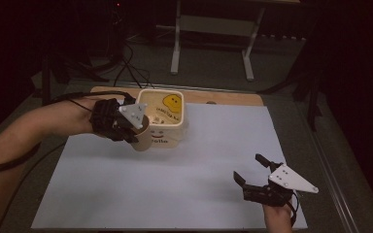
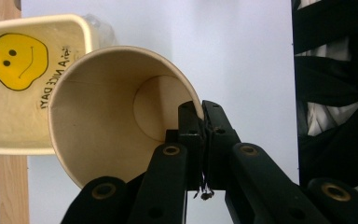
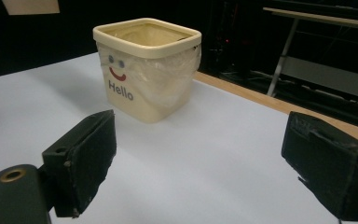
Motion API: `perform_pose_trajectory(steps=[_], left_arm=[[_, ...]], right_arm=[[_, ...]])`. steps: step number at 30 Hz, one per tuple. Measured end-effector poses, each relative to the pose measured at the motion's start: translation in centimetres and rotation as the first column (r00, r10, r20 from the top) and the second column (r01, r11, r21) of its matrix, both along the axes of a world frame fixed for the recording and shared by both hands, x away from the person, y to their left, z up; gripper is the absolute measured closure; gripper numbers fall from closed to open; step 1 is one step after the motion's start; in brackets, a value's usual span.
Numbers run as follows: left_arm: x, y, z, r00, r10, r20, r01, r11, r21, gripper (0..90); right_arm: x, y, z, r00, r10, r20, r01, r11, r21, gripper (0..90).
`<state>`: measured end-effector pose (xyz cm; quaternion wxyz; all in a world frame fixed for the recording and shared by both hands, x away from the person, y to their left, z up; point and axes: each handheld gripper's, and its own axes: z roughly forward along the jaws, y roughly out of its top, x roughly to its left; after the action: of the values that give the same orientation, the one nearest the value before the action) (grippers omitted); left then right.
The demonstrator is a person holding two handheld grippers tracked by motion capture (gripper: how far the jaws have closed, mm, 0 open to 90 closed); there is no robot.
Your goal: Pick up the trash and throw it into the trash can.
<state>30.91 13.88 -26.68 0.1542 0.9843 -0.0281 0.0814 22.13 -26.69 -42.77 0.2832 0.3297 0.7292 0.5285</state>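
holding the paper cup (image 2: 116, 116) by its rim, the left gripper (image 2: 202, 109) had its fingers (image 2: 189, 123) pinched shut on the cup wall, one inside and one outside. the cup lay tilted on its side in the air, mouth toward the gripper's camera, just beside the cream square bin (image 1: 162, 119) that stood near the far left corner of the desk (image 1: 199, 165). the bin was lined with clear plastic and carried a smiley face and the word hello.

to do this step well, the cup probably needed to travel over the bin's open mouth before the pinch let go, so it would fall inside and not catch on the rim or tip the light bin. a thin rim grip can slip or crush, so a steady, unhurried move seemed wise.

the left forearm (image 1: 43, 128) came in from the left edge, wrist bent toward the bin, gripper held above the desk. the right gripper (image 1: 252, 174) rested near the front right corner, well apart from the bin, its fingers (image 3: 81, 154) spread wide with nothing between them, pointing toward the bin.
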Motion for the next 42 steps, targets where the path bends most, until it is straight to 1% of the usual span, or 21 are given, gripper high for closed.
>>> perform_pose_trajectory(steps=[6, 7, 10, 12, 16, 19, 21, 22, 23, 25, 27, 30, 31, 32, 33, 34, 35, 36, 37, 38, 42], left_arm=[[0.2, -0.4, 0.7, 0.9999, -0.005, 0.011, 0.005, 1.0000, -0.005, 89.0], [0.4, -0.5, 1.4, 0.9999, -0.007, 0.012, 0.007, 0.9999, -0.015, 89.0], [0.5, -0.6, 1.7, 0.9999, -0.006, 0.016, 0.006, 0.9999, -0.015, 89.0], [0.7, -0.8, 2.3, 0.9997, -0.006, 0.025, 0.007, 0.9997, -0.022, 89.0], [1.0, -1.0, 2.7, 0.9993, -0.006, 0.036, 0.007, 0.9997, -0.023, 89.0], [1.8, -1.4, 3.2, 0.9992, 0.003, 0.039, -0.002, 0.9998, -0.018, 88.9], [1.9, -1.5, 3.3, 0.9992, 0.003, 0.040, -0.002, 0.9997, -0.023, 89.0], [2.3, -1.7, 3.5, 0.9988, 0.006, 0.048, -0.005, 0.9998, -0.018, 89.0], [2.5, -1.8, 3.6, 0.9991, 0.008, 0.042, -0.008, 0.9998, -0.021, 88.9], [2.8, -1.9, 3.7, 0.9987, 0.012, 0.050, -0.011, 0.9997, -0.022, 88.9], [3.0, -1.9, 3.8, 0.9987, 0.015, 0.048, -0.014, 0.9997, -0.022, 88.9], [3.9, -1.9, 4.1, 0.9982, 0.025, 0.054, -0.023, 0.9990, -0.038, 88.8], [3.9, -1.9, 4.1, 0.9982, 0.025, 0.054, -0.023, 0.9990, -0.038, 88.9], [4.3, -1.9, 4.2, 0.9981, 0.033, 0.052, -0.030, 0.9985, -0.046, 88.8], [4.3, -1.9, 4.2, 0.9981, 0.033, 0.052, -0.030, 0.9985, -0.046, 88.9], [4.8, -1.8, 4.2, 0.9979, 0.037, 0.053, -0.035, 0.9983, -0.046, 88.9], [4.8, -1.8, 4.2, 0.9979, 0.037, 0.053, -0.035, 0.9983, -0.046, 88.9], [5.2, -1.9, 4.1, 0.9977, 0.043, 0.053, -0.041, 0.9983, -0.042, 88.9], [5.2, -1.9, 4.1, 0.9977, 0.043, 0.053, -0.041, 0.9983, -0.042, 88.9], [5.6, -2.0, 4.0, 0.9967, 0.053, 0.061, -0.051, 0.9980, -0.037, 88.9], [6.4, -2.3, 3.9, 0.9958, 0.065, 0.065, -0.063, 0.9975, -0.032, 88.9]], right_arm=[[0.0, 0.0, 0.0, 1.0000, 0.001, -0.002, -0.001, 1.000, 0.000, 10.0], [0.0, 0.0, 0.0, 1.0000, -0.001, 0.004, 0.001, 1.000, -0.006, 10.0], [0.0, 0.0, 0.0, 1.0000, 0.000, 0.002, 0.000, 1.000, -0.005, 10.0], [0.0, 0.0, 0.0, 1.0000, 0.000, 0.003, 0.000, 1.000, -0.006, 10.0], [0.0, 0.0, 0.0, 1.0000, 0.000, 0.002, 0.000, 1.000, -0.004, 10.0], [0.1, 0.0, -0.1, 1.0000, 0.002, 0.001, -0.002, 1.000, -0.004, 10.0], [0.1, 0.0, 0.0, 1.0000, 0.001, 0.000, -0.001, 1.000, -0.006, 10.0], [0.0, 0.0, 0.0, 1.0000, 0.001, 0.002, -0.001, 1.000, -0.004, 10.0], [0.0, 0.0, 0.0, 1.0000, -0.001, 0.003, 0.001, 1.000, -0.003, 10.0], [0.0, -0.1, 0.0, 1.0000, 0.001, 0.003, -0.001, 1.000, -0.003, 10.0], [0.0, -0.1, 0.0, 1.0000, 0.001, 0.002, -0.001, 1.000, -0.002, 10.0], [0.0, 0.0, 0.0, 1.0000, 0.001, 0.003, -0.001, 1.000, -0.004, 10.0], [0.0, 0.0, 0.0, 1.0000, 0.001, 0.003, -0.001, 1.000, -0.005, 10.0], [0.0, -0.1, 0.0, 1.0000, 0.001, 0.004, -0.001, 1.000, -0.004, 10.0], [0.0, -0.1, 0.0, 1.0000, 0.001, 0.002, -0.001, 1.000, -0.004, 10.0], [0.0, -0.1, 0.0, 1.0000, 0.001, 0.002, -0.001, 1.000, -0.004, 10.0], [0.0, -0.1, 0.0, 1.0000, 0.001, 0.002, -0.001, 1.000, -0.004, 10.0], [0.0, -0.1, 0.0, 1.0000, 0.002, 0.001, -0.002, 1.000, -0.004, 10.0], [0.0, -0.1, 0.0, 1.0000, 0.002, 0.001, -0.002, 1.000, -0.004, 10.0], [0.0, -0.1, -0.1, 1.0000, 0.002, -0.001, -0.002, 1.000, -0.005, 10.0], [0.0, 0.0, 0.0, 1.0000, 0.005, 0.001, -0.005, 1.000, -0.006, 10.0]])
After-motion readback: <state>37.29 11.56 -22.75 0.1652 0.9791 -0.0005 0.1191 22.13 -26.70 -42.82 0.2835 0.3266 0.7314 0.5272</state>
